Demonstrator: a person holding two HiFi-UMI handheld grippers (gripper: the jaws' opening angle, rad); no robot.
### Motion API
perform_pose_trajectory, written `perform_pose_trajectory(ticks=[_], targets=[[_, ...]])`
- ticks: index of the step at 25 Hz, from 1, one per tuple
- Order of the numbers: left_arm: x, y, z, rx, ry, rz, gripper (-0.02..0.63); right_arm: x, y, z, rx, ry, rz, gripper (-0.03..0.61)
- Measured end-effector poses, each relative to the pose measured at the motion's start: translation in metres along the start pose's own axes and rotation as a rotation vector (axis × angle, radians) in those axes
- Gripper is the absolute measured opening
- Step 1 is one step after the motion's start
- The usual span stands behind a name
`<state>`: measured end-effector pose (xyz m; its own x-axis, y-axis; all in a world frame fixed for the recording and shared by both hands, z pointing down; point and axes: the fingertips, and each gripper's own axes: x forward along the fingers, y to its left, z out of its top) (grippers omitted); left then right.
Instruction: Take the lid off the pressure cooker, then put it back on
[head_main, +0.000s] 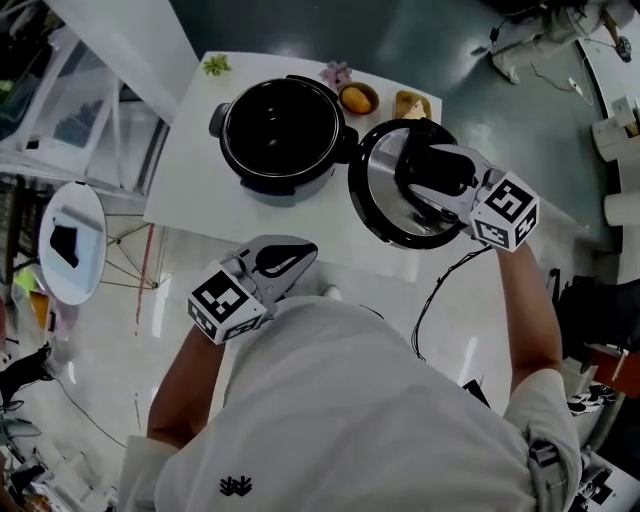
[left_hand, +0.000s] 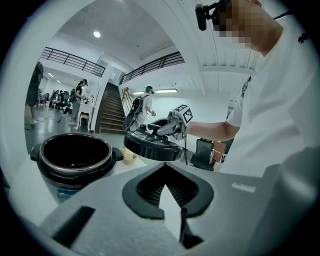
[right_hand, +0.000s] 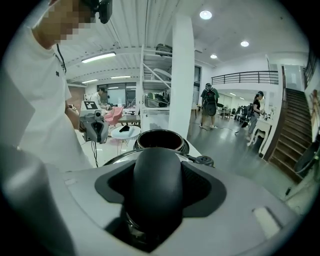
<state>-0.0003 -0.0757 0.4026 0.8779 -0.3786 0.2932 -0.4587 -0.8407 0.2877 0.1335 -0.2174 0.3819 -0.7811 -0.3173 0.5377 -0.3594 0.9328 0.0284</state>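
Observation:
The black pressure cooker pot (head_main: 280, 135) stands open on the white table (head_main: 190, 190); the left gripper view shows the pot (left_hand: 75, 155) at left, and the pot (right_hand: 160, 140) lies straight ahead in the right gripper view. My right gripper (head_main: 432, 172) is shut on the lid's black handle (right_hand: 156, 180) and holds the lid (head_main: 385, 200) tilted in the air to the right of the pot. From the left gripper view the lid (left_hand: 150, 147) hangs clear of the table. My left gripper (head_main: 305, 255) hovers at the table's near edge with its tips together and nothing held; its jaws (left_hand: 165, 187) point toward the pot.
Two small bowls (head_main: 358, 98) (head_main: 410, 104), a small green plant (head_main: 215, 66) and a flower (head_main: 336, 72) sit along the table's far edge. A round side table (head_main: 72, 240) stands at left. A cable (head_main: 430, 300) trails on the floor. People stand far off in the hall.

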Motion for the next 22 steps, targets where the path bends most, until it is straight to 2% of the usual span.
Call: perform_pose_trajectory(ticks=[11, 22], targets=[[-0.055, 0.040, 0.000, -0.006, -0.050, 0.045, 0.006, 0.075, -0.002, 0.078, -0.057, -0.015, 0.031, 0.291], [-0.111, 0.072, -0.006, -0.007, -0.069, 0.087, 0.006, 0.164, 0.012, 0.125, -0.101, -0.004, 0.083, 0.291]])
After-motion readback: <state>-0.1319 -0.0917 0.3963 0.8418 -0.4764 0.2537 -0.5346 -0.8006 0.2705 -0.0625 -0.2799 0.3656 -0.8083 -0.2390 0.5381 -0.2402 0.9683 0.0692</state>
